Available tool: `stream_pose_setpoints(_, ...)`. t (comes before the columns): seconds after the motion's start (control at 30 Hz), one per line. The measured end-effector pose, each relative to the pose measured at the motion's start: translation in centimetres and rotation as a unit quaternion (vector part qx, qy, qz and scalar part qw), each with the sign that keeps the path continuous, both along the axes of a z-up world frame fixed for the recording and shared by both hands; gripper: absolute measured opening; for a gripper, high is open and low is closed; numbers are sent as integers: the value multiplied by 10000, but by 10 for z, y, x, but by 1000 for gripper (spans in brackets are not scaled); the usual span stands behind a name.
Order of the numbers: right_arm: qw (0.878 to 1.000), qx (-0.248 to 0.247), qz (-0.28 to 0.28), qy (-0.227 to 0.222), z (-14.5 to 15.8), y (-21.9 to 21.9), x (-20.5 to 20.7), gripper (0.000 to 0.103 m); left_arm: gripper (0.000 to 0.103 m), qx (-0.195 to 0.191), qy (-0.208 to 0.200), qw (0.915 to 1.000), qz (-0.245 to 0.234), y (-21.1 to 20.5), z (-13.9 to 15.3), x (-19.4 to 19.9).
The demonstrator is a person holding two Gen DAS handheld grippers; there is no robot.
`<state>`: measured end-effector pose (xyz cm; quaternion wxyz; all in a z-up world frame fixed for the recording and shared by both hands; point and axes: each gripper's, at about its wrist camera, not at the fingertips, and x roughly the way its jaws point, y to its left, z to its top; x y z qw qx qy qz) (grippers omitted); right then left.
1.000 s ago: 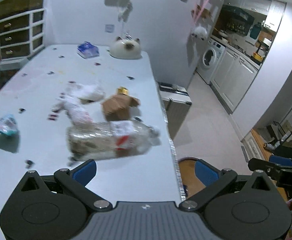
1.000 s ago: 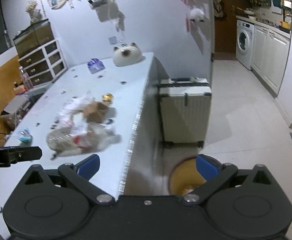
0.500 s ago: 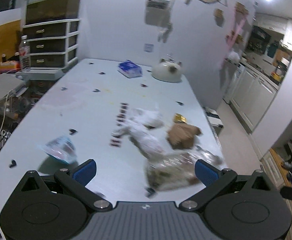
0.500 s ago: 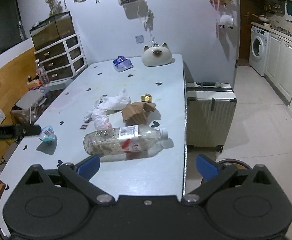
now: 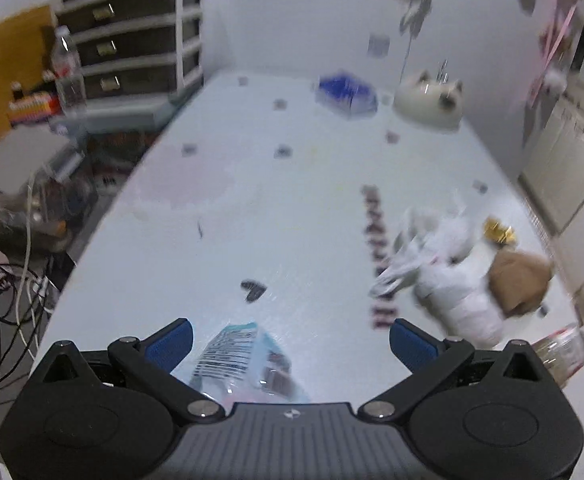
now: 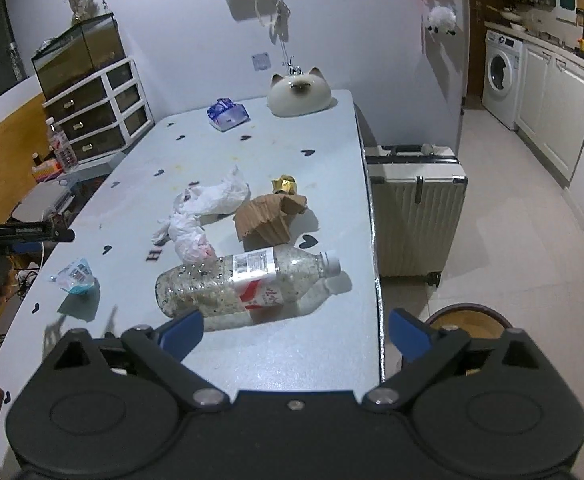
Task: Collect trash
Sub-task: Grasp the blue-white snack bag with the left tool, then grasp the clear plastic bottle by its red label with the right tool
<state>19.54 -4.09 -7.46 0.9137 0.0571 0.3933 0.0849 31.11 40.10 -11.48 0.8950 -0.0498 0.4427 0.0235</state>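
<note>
A: L gripper (image 5: 290,338) status?
B: Jaws spread wide, nothing between the pads. Hovering low over the near-left part of the surface (image 5: 252,208); a small light-blue wrapper (image 5: 248,360) lies right under/between the jaws. Can't tell if it's touched, pic's blurry.

A: R gripper (image 6: 295,330)?
B: Jaws wide too, holding nothing. Above the near edge of the surface, w/ the plastic bottle (image 6: 244,282) lying on its side just ahead, cap twd the right edge.

A: Rest of the trash?
B: White plastic bag (image 6: 200,214) crumpled mid-surface, touching the bottle's far side. Brown cardboard piece (image 6: 270,216) just right of it, gold foil wrapper (image 6: 284,185) just behind that. Light-blue wrapper sits well left of the bottle.

A: Other stuff?
B: Cat-shaped ceramic (image 6: 299,92) & blue tissue pack (image 6: 228,114) at the far end. Suitcase (image 6: 415,208) on the floor beside the surface, round bin (image 6: 467,322) near the R jaws.
</note>
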Motion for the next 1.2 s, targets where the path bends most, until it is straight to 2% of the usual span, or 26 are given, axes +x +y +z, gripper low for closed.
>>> stream_pose_setpoints(0.13,9998,111,-79,133,-7,6,22,96,103,373,527,9974,-326,5,-24,21)
stream_pose_setpoints(0.2,9997,174,-116,145,-9,10,35,95,103,540,746,9952,-331,8,-36,26)
stream_pose_setpoints(0.27,9995,264,-150,133,-11,14,51,95,100,552,839,9945,-302,13,-43,26)
stream_pose_setpoints(0.3,9992,313,-179,149,-13,15,61,94,99,534,868,9944,-288,15,-46,25)
stream_pose_setpoints(0.37,9985,417,-279,203,-17,16,81,91,85,482,919,9943,-252,19,-51,21)
stream_pose_setpoints(0.43,9978,493,-349,278,-23,18,103,84,83,431,908,9947,-192,21,-54,17)
stream_pose_setpoints(0.47,9974,504,-380,339,-27,20,114,75,82,379,864,9954,-174,22,-54,12)
stream_pose_setpoints(0.53,9967,500,-426,473,-36,25,135,66,80,287,811,9961,-192,21,-53,6)
stream_pose_setpoints(0.8,9975,24,-144,695,-72,49,190,63,73,-261,615,9975,-230,-7,-51,-41)
stream_pose_setpoints(0.97,9927,-285,148,1163,-96,48,196,56,68,-356,528,9965,-540,-43,-46,-68)
stream_pose_setpoints(1.2,9863,-340,540,1523,-98,46,147,56,65,-625,294,9949,-735,-83,-37,-87)
